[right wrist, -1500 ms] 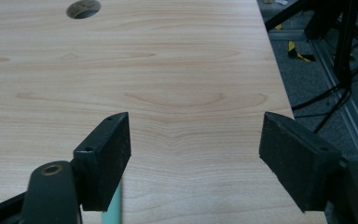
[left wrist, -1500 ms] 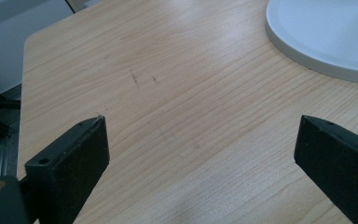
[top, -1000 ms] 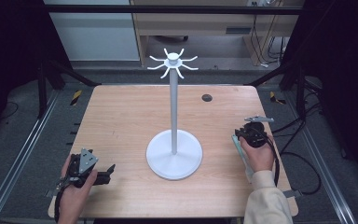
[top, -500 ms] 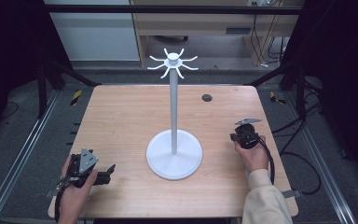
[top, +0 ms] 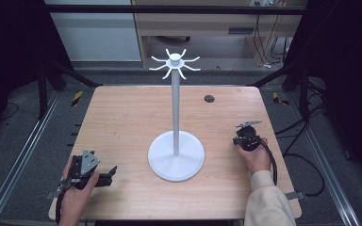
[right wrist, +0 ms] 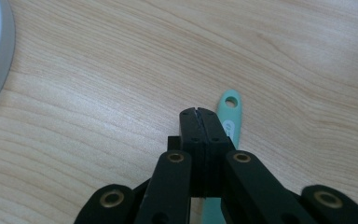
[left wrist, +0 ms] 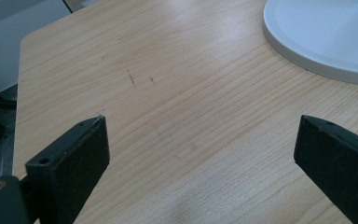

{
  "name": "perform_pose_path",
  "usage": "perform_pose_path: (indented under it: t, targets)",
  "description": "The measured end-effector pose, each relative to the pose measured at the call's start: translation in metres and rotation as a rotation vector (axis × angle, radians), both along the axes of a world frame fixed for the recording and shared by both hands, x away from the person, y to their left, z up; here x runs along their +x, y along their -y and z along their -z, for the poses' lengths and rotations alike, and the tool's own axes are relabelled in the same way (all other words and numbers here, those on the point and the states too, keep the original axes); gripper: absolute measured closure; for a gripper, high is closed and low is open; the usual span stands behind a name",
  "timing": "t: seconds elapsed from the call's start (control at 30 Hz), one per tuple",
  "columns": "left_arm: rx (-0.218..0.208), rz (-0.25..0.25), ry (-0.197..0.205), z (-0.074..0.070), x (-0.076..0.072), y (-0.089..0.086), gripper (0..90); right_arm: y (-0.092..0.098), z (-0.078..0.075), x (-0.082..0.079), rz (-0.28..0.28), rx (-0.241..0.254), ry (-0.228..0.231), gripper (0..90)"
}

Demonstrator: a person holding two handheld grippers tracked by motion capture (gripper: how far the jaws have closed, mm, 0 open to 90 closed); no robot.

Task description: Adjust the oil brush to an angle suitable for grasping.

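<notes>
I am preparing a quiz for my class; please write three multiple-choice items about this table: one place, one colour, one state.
1. The white hook stand with round base rests: A) in the middle of the light wooden table B) on the floor C) on a chair
2. The flat handle with a hole is: A) red B) mint green C) black
3. The fingers of the left gripper are: A) shut B) holding a cup C) wide apart
Key: A, base sits mid-table; B, seen beside the right gripper; C, bare wood between them.
</notes>
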State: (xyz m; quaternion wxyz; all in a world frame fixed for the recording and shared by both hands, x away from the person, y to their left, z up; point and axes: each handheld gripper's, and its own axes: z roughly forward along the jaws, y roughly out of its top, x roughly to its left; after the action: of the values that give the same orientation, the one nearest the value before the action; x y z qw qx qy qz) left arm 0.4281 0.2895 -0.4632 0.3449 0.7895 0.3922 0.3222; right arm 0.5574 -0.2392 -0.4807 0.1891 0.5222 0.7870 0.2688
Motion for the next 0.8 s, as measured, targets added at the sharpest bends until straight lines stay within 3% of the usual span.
perform_pose_path:
  t: [0.47, 0.8]
  targets:
    - [0.001, 0.000, 0.002, 0.000, 0.000, 0.000, 2.9, 0.004, 0.004, 0.002, 0.008, -0.005, -0.026, 90.0]
    - [0.002, 0.001, 0.002, 0.000, 0.000, 0.001, 2.9, 0.013, 0.002, 0.001, 0.058, 0.008, -0.023, 90.0]
